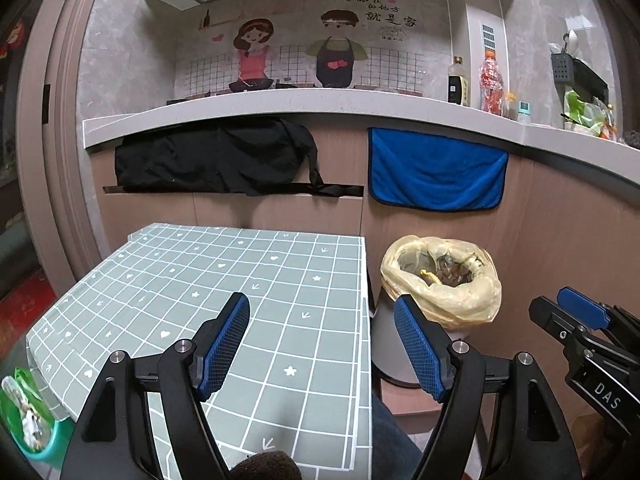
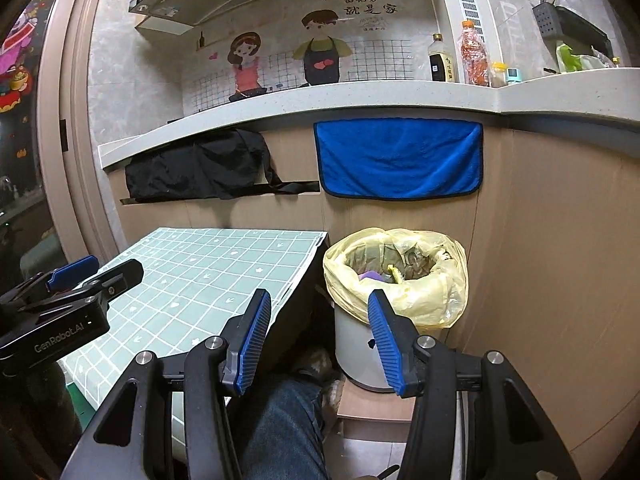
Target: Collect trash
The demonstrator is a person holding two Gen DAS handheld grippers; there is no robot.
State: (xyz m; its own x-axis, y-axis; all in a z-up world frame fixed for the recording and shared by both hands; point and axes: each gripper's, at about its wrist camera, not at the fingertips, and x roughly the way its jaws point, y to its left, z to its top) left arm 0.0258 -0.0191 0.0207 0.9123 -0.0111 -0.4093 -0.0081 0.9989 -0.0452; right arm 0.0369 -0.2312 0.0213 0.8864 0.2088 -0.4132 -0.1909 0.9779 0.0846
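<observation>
A grey trash bin point(image 1: 394, 354) lined with a yellow bag point(image 1: 442, 280) stands on the floor right of the table; it also shows in the right wrist view point(image 2: 356, 356), with trash inside the yellow bag point(image 2: 420, 292). My left gripper point(image 1: 322, 342) is open and empty above the table's front right part. My right gripper point(image 2: 318, 338) is open and empty, in the air between the table edge and the bin. Each gripper shows in the other's view: the right point(image 1: 576, 316), the left point(image 2: 100, 272).
The small table has a green grid-patterned cloth point(image 1: 224, 280), point(image 2: 200, 276). A kitchen counter point(image 1: 280, 100) runs behind, with a black cloth point(image 1: 216, 156) and blue towel point(image 1: 436, 168) hanging. Bottles point(image 1: 492, 84) stand on it. A green packet point(image 1: 28, 412) sits low left. A jeans leg point(image 2: 280, 432) is below.
</observation>
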